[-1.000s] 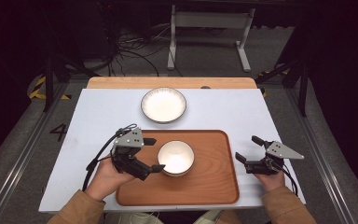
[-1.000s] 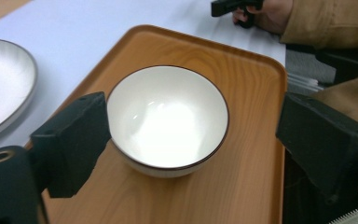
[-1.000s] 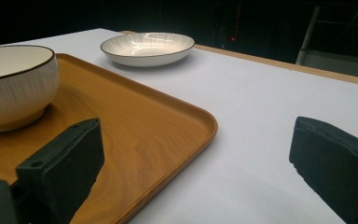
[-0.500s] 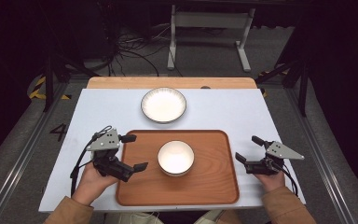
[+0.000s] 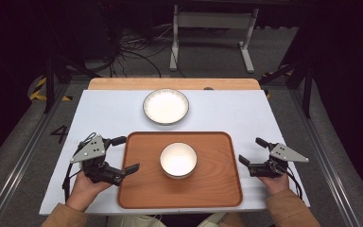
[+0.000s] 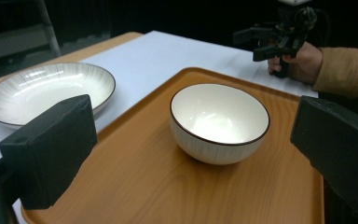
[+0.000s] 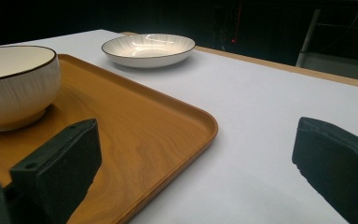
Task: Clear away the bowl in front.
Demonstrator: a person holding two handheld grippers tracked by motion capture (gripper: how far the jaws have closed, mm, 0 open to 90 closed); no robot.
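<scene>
White and dark-rimmed, the small bowl (image 5: 178,160) sits upright near the middle of the wooden tray (image 5: 217,189) on the table (image 5: 246,113); the left hand-held gripper (image 5: 121,154) rests at the tray's left edge, its jaws just opened wide and released, nothing between them (the bowl lies ahead, untouched); the right hand-held gripper (image 5: 253,151) is likewise spread, empty, beside the tray's right edge; a wider plate (image 5: 166,106) stands beyond the tray.
</scene>
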